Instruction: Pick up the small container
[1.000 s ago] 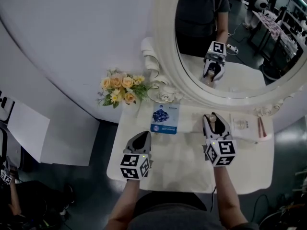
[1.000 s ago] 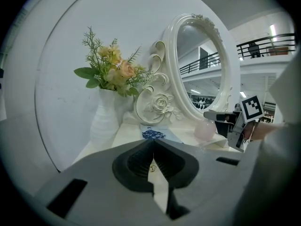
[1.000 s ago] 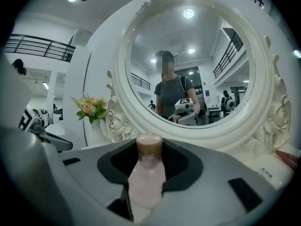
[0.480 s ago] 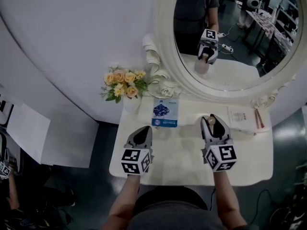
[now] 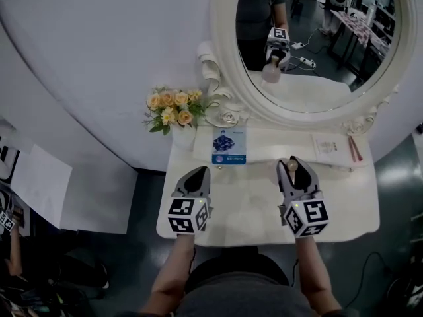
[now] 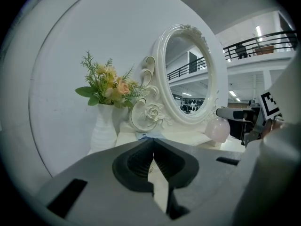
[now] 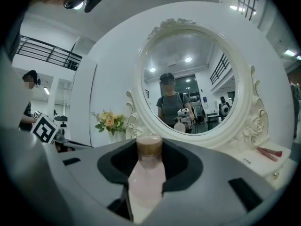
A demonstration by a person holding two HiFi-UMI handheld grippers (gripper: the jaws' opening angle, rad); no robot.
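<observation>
The right gripper (image 5: 293, 170) held the small pink container (image 7: 146, 173) clamped between its jaws, apparently lifted clear of the counter (image 5: 254, 207). Over the past second it had drawn back from the mirror (image 5: 317, 51), where its reflection had shrunk. The left gripper (image 5: 196, 175) hung empty beside it, jaws closed together. The pick-up looked essentially done, needing only a steady hold.

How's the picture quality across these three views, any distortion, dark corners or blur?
Head view: evenly lit, sharp, no glare on the mirror. Left gripper view: black corners, fisheye bending, near jaws soft. Right gripper view: black corners, the small container between the jaws slightly blurred.
</observation>
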